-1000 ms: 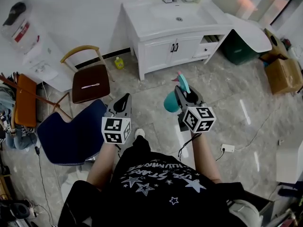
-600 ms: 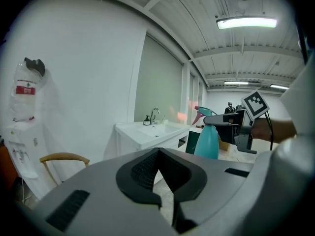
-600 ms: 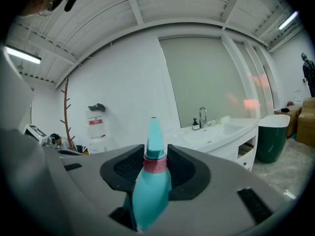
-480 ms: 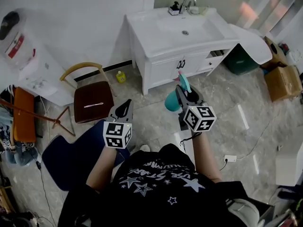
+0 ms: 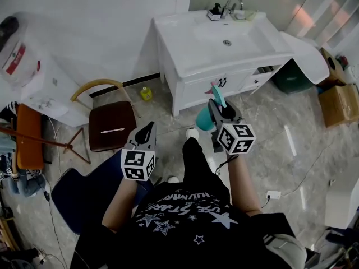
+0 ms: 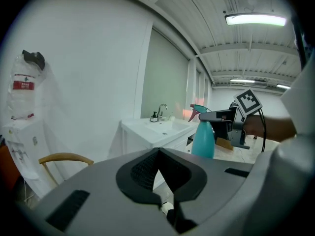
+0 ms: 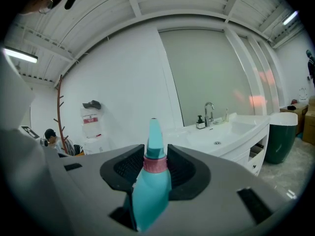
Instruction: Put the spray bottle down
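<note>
A teal spray bottle (image 5: 204, 120) with a pink collar and trigger is held above the floor, and my right gripper (image 5: 213, 103) is shut on it. In the right gripper view the bottle (image 7: 152, 181) fills the gap between the black pads (image 7: 178, 165), nozzle pointing ahead. My left gripper (image 5: 148, 128) hovers level to the left, jaws shut with nothing in them. In the left gripper view, the left gripper (image 6: 158, 152) looks towards the vanity, with the bottle (image 6: 203, 140) at the right.
A white vanity (image 5: 185, 49) with a sink and tap (image 5: 233, 3) stands ahead. A wooden chair (image 5: 112, 122), a small yellow bottle (image 5: 146, 93) on the floor and a water dispenser (image 5: 25, 60) are to the left. A green bin (image 5: 294, 77) and cardboard box (image 5: 342, 102) sit at the right.
The person has walked towards the vanity, which now sits nearer in the head view. Both grippers were carried forward together, the bottle still gripped. A leg has stepped forward.
</note>
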A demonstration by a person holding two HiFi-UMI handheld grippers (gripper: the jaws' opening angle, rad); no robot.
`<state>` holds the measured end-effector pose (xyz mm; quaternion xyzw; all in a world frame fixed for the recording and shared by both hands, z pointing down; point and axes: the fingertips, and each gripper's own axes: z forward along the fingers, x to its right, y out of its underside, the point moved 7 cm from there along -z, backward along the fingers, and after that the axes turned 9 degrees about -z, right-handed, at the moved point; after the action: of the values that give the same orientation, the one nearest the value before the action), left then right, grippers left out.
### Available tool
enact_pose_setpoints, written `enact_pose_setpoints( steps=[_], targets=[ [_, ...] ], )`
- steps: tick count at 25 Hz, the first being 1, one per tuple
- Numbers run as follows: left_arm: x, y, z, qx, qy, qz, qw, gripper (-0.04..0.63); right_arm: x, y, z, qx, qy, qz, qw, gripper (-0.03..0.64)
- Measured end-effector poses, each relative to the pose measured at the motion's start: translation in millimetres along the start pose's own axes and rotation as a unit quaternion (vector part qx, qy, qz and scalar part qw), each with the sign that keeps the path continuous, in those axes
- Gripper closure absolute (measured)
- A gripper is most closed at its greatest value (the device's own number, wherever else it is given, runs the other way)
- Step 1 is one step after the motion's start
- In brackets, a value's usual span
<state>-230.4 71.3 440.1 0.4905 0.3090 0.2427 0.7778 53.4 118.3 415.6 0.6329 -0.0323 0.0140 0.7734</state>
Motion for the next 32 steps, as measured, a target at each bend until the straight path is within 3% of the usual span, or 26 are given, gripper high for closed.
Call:
enact_pose_setpoints(
  steps=[6, 19, 32],
  targets=[
    [-26, -24, 60, 0.0, -0.033, -0.007, 0.9994, 0.58, 42, -9, 77, 0.007, -0.017, 0.015, 1.0, 0.462],
    [-56, -96, 218, -0.005, -0.082, -0.014, 0.9965, 0.58, 140, -50, 256, -0.004, -0.077, -0.011, 0.997, 0.461],
    [-100, -129, 305, -0.01, -0.142, -0.034, 0.9893, 0.58, 158, -58, 403, 0.003, -0.149, -0.034, 0.988, 0.462]
  ],
)
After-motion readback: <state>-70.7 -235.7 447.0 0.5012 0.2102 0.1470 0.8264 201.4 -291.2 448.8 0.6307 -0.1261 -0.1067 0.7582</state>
